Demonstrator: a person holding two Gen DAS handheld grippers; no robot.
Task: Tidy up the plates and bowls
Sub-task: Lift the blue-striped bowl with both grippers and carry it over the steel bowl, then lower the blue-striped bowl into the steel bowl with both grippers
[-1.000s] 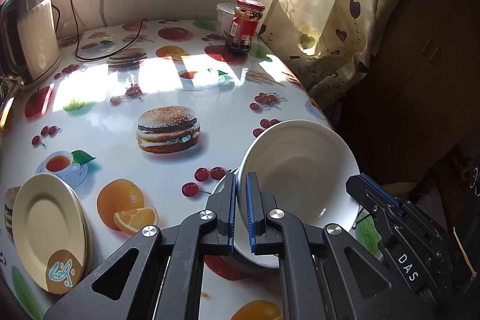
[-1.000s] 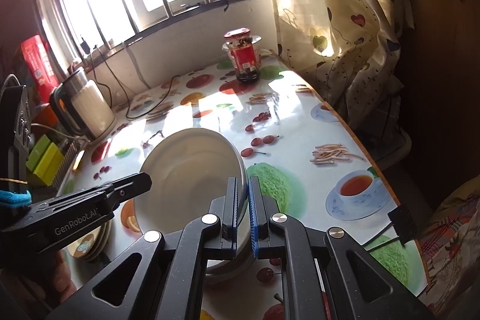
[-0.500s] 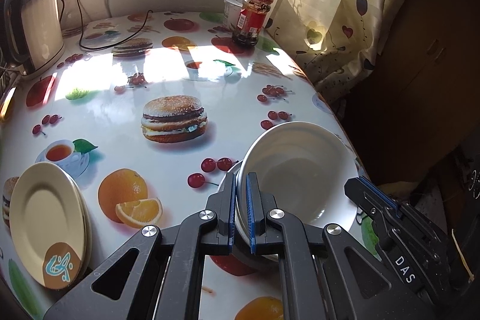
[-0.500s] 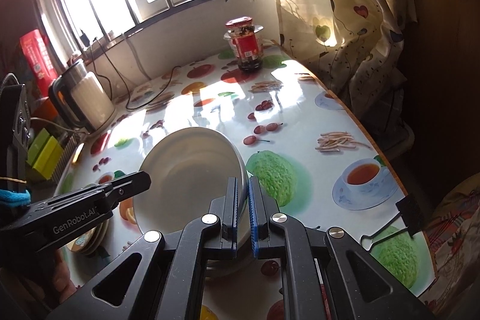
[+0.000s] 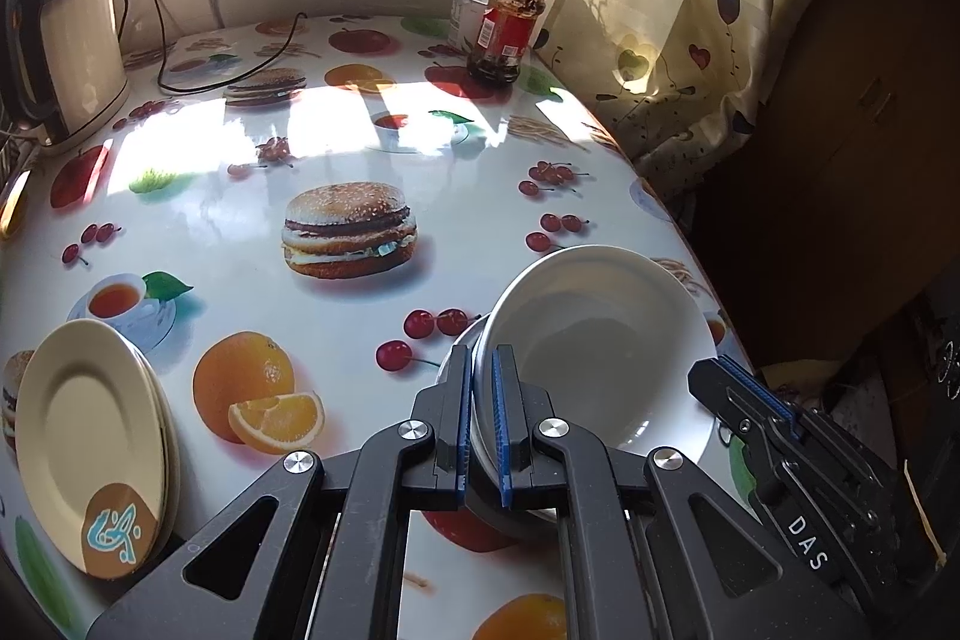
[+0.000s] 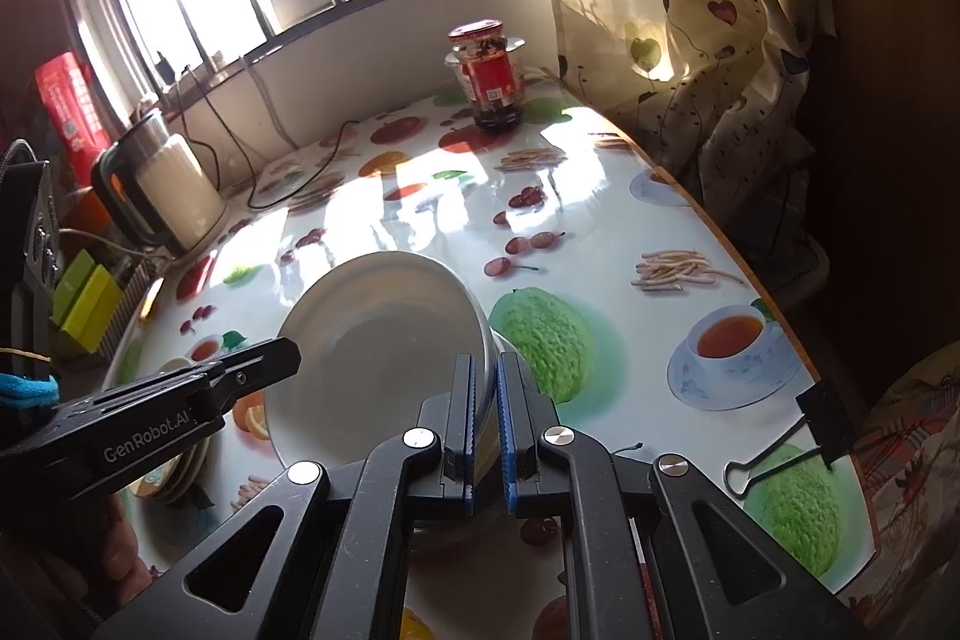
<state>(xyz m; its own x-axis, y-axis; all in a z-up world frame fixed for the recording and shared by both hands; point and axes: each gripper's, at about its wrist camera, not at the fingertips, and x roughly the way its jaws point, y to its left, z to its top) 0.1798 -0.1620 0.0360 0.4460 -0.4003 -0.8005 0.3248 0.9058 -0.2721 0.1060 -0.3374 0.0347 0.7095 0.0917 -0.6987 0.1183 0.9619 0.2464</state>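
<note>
— On the far left of the table (image 5: 198,232), what do you see from the left wrist view?

— At the back corner stands a kettle (image 5: 72,52), its dark cord trailing across the fruit-and-burger tablecloth. Nearer, at the left edge, lies a small stack of cream plates (image 5: 90,436), the top one with a brown patch bearing a blue mark.

— And toward the middle?

— The left gripper (image 5: 480,424) has its blue-padded jaws pinched on the left rim of a white bowl (image 5: 600,340). That bowl sits tilted, and a second white rim shows just under it (whether it rests fully nested in the lower one, I cannot tell).

— The other tongs?

— The right gripper (image 6: 489,424) is clamped on the opposite rim of the same bowl (image 6: 378,340), so both sets of tongs grip it at once. In the left wrist view the right gripper's black body (image 5: 774,436) comes in from the lower right.

— Where is the bowl on the table?

— Near the front right edge, well apart from the plates.

— Farther right?

— At the back stands a red-labelled jar (image 5: 507,28) with a white tub (image 5: 468,10) just behind it, then a heart-patterned curtain (image 5: 672,10). A black binder clip (image 6: 792,430) lies by the table's right edge.
</note>
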